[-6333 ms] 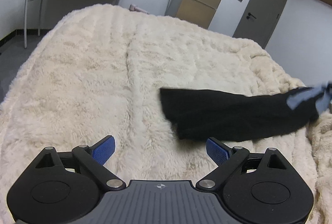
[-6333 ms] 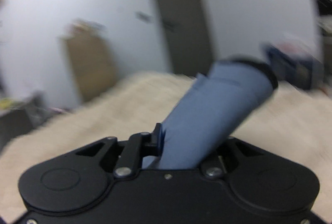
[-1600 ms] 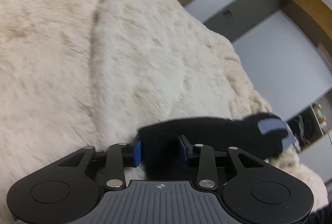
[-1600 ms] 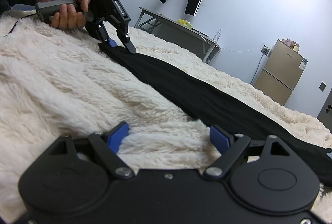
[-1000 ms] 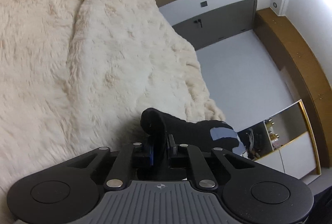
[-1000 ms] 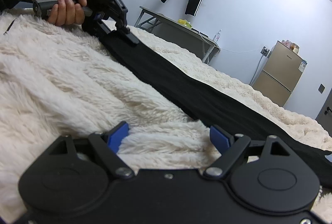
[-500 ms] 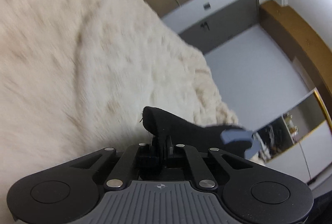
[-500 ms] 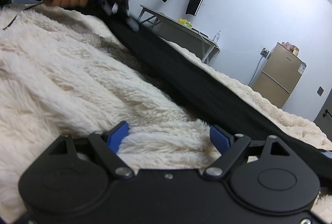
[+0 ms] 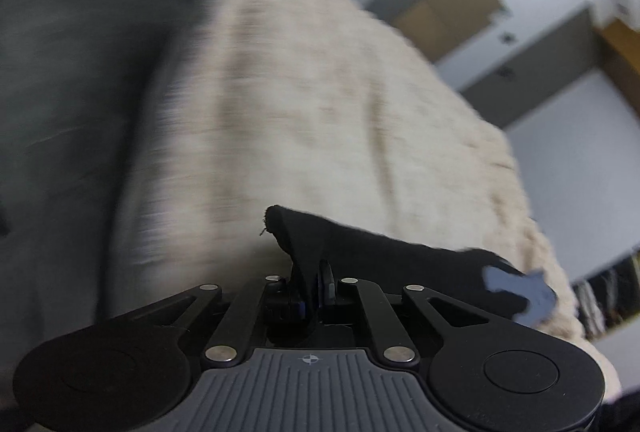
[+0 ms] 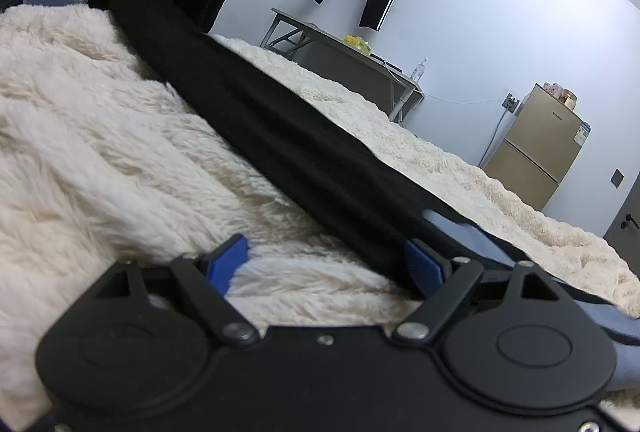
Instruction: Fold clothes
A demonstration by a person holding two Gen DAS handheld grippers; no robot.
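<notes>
My left gripper (image 9: 311, 292) is clamped on one end of the black garment (image 10: 288, 136), lifted above the fluffy bed (image 10: 100, 160); my right gripper (image 10: 326, 264) gapes wide, its right finger touching the cloth

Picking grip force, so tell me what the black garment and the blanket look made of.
Black garment: seemingly thin matte knit, since it drapes in soft folds without shine; a grey-blue patch looks smoother. Blanket: long-pile cream plush, likely synthetic, showing shaggy tufts. Left gripper pinches the garment; right gripper is open.
</notes>
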